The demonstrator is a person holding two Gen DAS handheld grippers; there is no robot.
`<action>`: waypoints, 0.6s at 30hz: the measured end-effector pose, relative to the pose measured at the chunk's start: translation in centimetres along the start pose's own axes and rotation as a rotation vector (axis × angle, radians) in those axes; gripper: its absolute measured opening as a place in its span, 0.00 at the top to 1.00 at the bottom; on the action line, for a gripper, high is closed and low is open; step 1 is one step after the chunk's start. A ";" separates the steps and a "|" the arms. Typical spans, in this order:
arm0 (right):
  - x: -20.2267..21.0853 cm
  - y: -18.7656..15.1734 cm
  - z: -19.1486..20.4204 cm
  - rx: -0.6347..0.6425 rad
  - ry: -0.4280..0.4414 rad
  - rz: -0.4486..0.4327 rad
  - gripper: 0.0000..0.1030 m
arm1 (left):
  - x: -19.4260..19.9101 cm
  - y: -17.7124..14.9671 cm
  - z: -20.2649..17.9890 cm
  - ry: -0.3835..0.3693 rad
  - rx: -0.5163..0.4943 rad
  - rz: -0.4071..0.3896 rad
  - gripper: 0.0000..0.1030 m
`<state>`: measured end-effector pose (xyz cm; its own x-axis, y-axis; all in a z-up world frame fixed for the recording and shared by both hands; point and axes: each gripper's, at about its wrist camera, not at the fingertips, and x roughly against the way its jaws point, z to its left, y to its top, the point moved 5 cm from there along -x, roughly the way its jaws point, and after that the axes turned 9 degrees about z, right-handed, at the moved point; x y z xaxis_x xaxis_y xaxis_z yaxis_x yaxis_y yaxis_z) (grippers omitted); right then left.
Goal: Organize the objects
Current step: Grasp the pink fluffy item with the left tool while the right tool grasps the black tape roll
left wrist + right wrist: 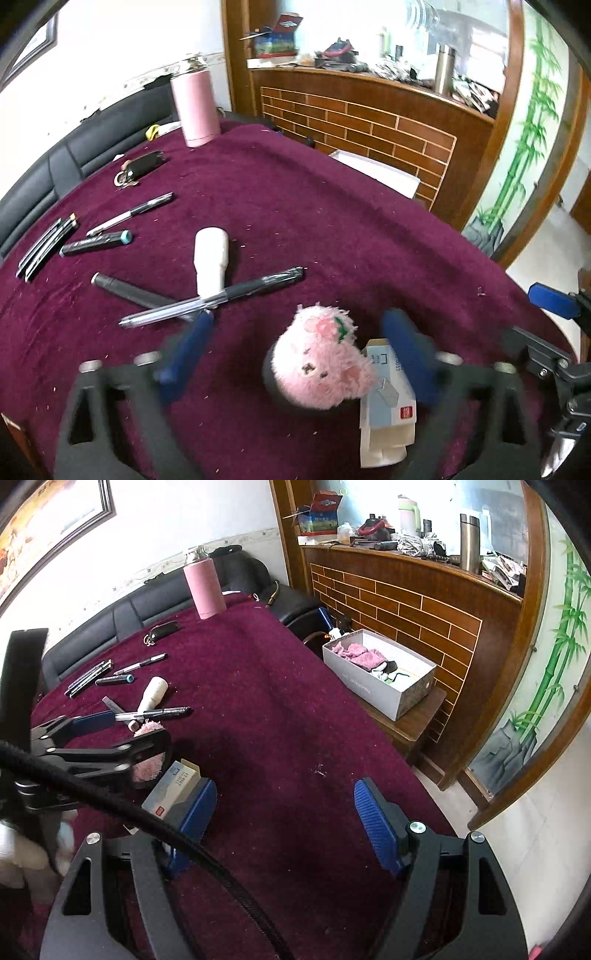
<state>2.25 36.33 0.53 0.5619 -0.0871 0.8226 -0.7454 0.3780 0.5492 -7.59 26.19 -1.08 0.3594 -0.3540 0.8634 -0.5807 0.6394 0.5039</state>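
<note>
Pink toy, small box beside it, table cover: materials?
Pink toy: plush, long fuzzy pile, likely synthetic. Small box: printed card, matte, folded flaps at one end. Table cover: maroon cloth, short nap speckled with lint, possibly velvet or flannel.

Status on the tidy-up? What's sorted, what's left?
Done: the box beside the table already holds cloth items. In hand: the left gripper straddles the pink plush toy, not gripping it. Left: pens, white bottle, small carton, key pouch.
</note>
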 end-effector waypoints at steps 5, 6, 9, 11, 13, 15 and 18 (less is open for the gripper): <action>-0.5 -0.1 0.0 -0.007 0.008 0.018 0.25 | 0.1 -0.8 -0.8 -0.024 -0.023 0.026 0.81; -0.4 -0.2 0.0 -0.007 0.009 0.019 0.25 | 0.7 -1.0 -0.4 -0.040 -0.002 0.014 0.81; -0.3 -0.2 0.2 -0.001 0.031 0.023 0.25 | 3.1 -1.4 0.8 -0.101 0.061 -0.034 0.81; -0.4 -0.2 0.8 0.009 0.061 0.037 0.25 | 4.8 -2.1 1.6 -0.128 0.093 -0.058 0.81; -0.4 -0.2 1.5 0.021 0.086 0.050 0.25 | 6.9 -3.4 2.4 -0.155 0.128 -0.085 0.81; -0.6 -0.2 2.4 0.037 0.119 0.071 0.25 | 8.4 -4.5 3.3 -0.165 0.157 -0.102 0.81; -1.0 -0.3 3.6 0.042 0.166 0.106 0.25 | 10.4 -6.7 4.4 -0.192 0.211 -0.125 0.80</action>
<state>0.61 33.00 0.05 0.5285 0.1059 0.8423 -0.8158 0.3380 0.4693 -3.22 15.21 4.66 0.3050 -0.5560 0.7732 -0.6866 0.4341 0.5831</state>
